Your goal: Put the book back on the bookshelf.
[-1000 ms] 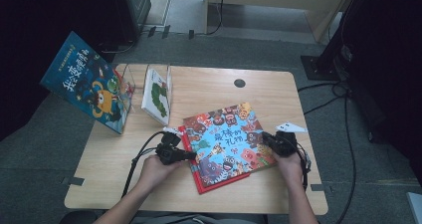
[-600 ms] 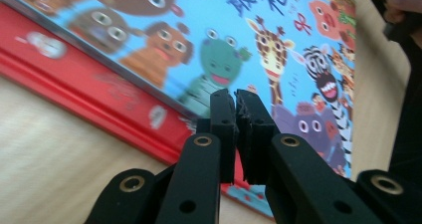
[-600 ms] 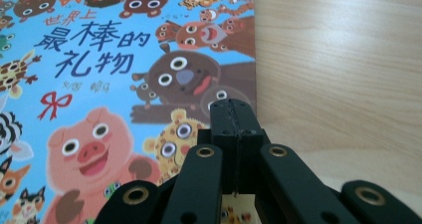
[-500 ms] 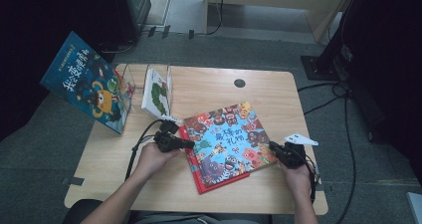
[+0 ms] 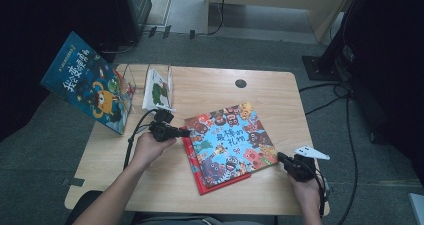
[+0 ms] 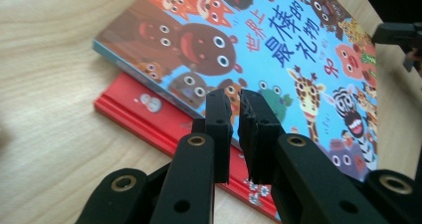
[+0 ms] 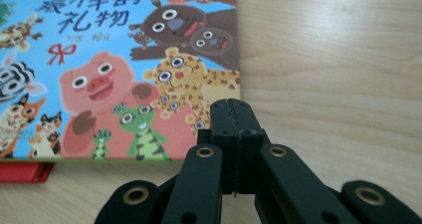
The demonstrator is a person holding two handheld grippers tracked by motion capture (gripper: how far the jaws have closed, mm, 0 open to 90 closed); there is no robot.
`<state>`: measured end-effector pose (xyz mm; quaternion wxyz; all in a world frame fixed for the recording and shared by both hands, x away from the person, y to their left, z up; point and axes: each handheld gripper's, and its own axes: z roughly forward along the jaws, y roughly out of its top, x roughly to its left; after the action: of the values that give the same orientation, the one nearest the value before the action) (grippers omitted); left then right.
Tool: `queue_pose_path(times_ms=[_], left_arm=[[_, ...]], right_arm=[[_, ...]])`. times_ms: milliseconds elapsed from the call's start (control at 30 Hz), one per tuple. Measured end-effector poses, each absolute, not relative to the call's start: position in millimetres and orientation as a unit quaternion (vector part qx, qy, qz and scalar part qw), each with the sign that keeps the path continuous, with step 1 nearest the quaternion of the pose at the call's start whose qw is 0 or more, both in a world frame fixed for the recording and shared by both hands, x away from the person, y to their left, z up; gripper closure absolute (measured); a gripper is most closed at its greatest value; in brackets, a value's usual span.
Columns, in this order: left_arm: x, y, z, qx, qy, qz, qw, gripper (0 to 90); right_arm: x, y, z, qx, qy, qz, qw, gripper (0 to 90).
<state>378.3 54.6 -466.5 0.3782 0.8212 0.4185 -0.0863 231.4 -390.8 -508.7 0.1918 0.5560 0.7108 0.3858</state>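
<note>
A: Left gripper view first: the left gripper [image 6: 235,100] has its jaws parted by a narrow slit, having just been opening, and nothing sits between them. They point at the near edge of the animal picture book [image 6: 278,55].

B: And the other one?

A: In the right gripper view the right gripper [image 7: 232,106] has its jaws pressed together, empty, aimed at that book's corner [image 7: 119,64] with bare table [image 7: 338,59] beyond.

B: Where does the book lie?

A: From the high view, flat and skewed in the middle of the table, on top of a red book [image 5: 210,182] whose edge pokes out beneath. The left gripper [image 5: 186,132] is just beside its left edge, the right gripper [image 5: 281,157] near its lower right corner.

B: How far along, would you say?

A: Early, I judge. Neither book is gripped. A clear stand [image 5: 150,82] at the far left holds one small book [image 5: 157,90], with a blue book [image 5: 87,87] propped against it. Both flat books look left to move.
</note>
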Motion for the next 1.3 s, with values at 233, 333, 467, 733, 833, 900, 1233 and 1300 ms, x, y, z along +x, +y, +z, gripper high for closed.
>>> queue_pose_path(times_ms=[233, 333, 467, 733, 833, 900, 1233, 1300], left_arm=[[383, 54, -468, 0.82, 0.421, -0.092, 0.376, 82.6], [383, 55, -468, 0.82, 0.422, -0.092, 0.375, 82.4], [383, 56, -468, 0.82, 0.424, -0.09, 0.375, 82.5], [385, 62, -468, 0.817, 0.431, -0.083, 0.373, 81.3], [383, 65, -469, 0.816, 0.435, -0.08, 0.371, 80.8], [382, 68, -469, 0.817, 0.436, -0.077, 0.369, 80.8], [372, 85, -471, 0.809, 0.454, -0.066, 0.367, 79.3], [370, 87, -471, 0.807, 0.457, -0.065, 0.368, 79.1]], right_arm=[[226, -393, -511, 0.559, 0.715, 0.375, 0.186, 90.0], [222, -392, -510, 0.56, 0.717, 0.375, 0.177, 90.0], [214, -388, -509, 0.549, 0.731, 0.366, 0.176, 90.0], [218, -387, -511, 0.546, 0.733, 0.367, 0.174, 90.0], [222, -388, -511, 0.548, 0.732, 0.365, 0.176, 90.0], [225, -389, -512, 0.549, 0.732, 0.362, 0.176, 90.0], [246, -395, -512, 0.558, 0.721, 0.368, 0.181, 90.0], [250, -396, -513, 0.56, 0.718, 0.372, 0.18, 90.0]])
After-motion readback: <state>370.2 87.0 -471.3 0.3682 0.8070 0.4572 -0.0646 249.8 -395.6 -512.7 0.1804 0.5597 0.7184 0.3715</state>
